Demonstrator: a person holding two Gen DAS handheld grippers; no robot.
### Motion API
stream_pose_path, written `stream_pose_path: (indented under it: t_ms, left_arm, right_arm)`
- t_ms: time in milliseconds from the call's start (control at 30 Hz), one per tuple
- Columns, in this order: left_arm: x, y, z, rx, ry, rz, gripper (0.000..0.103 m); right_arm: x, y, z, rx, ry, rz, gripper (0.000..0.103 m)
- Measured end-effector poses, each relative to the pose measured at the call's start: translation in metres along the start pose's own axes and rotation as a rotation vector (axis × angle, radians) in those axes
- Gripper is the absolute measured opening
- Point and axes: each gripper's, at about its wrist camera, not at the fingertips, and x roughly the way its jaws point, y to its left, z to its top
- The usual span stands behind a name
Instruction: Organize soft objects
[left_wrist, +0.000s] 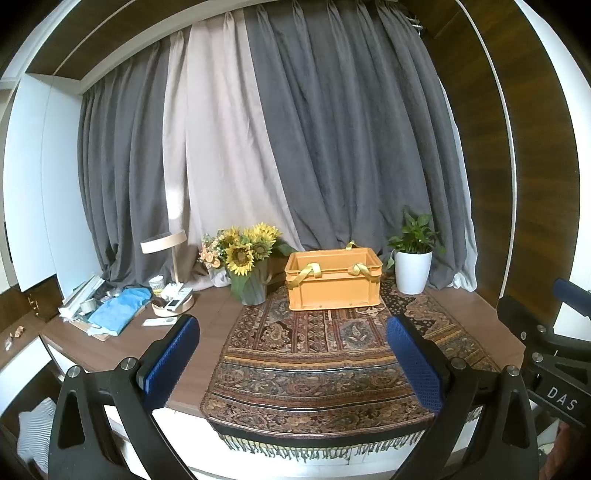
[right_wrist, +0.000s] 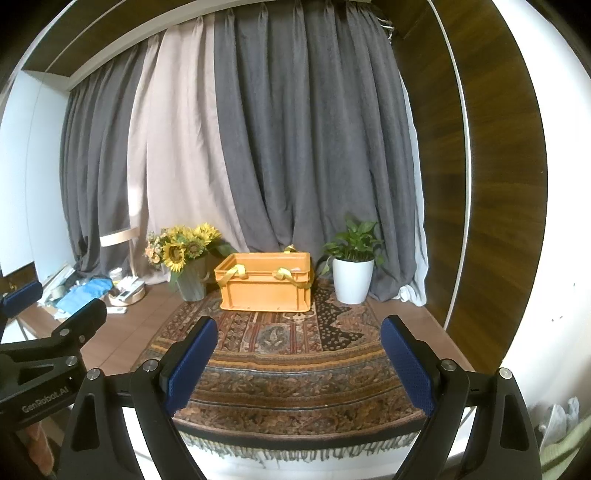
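Both your grippers are hanging out over the near edge of the desk (left_wrist: 207, 325), side by side, and neither has anything in it. Your left gripper (left_wrist: 293, 332) has its blue pads (left_wrist: 171, 354) spread wide, nothing between them but the patterned rug (left_wrist: 314, 365). Same deal with your right gripper (right_wrist: 299, 332): jaws wide apart, blue pads (right_wrist: 192, 363) empty, just hovering above the rug's fringed near edge.

The orange crate (right_wrist: 266, 286) sits toward the far edge of the rug, roughly centered, well apart from both grippers. It has yellowish straps (right_wrist: 284, 275) draped over its front rim, and one more pokes up at the back rim. You can't see down into it from either camera, so what's inside, no idea.

Just left of the crate there's a sunflower bouquet (left_wrist: 245, 247) in a grey vase. Off the crate's right side sits a leafy plant in a white pot (right_wrist: 352, 278). The far left corner of the desk is cluttered: a small lamp (left_wrist: 164, 243), a blue cloth (left_wrist: 120, 308), and some small bits on a round tray. Grey and beige curtains (left_wrist: 314, 129) hang behind everything.
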Motion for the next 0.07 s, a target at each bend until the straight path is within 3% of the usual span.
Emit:
stream_pose_path:
  t_ms: [67]
  left_arm:
    - [-0.0019, -0.0001, -0.0002, -0.001, 0.001, -0.001, 0.103]
  right_arm:
    - [-0.0003, -0.0021, 0.0, 0.001, -0.001, 0.0, 0.091]
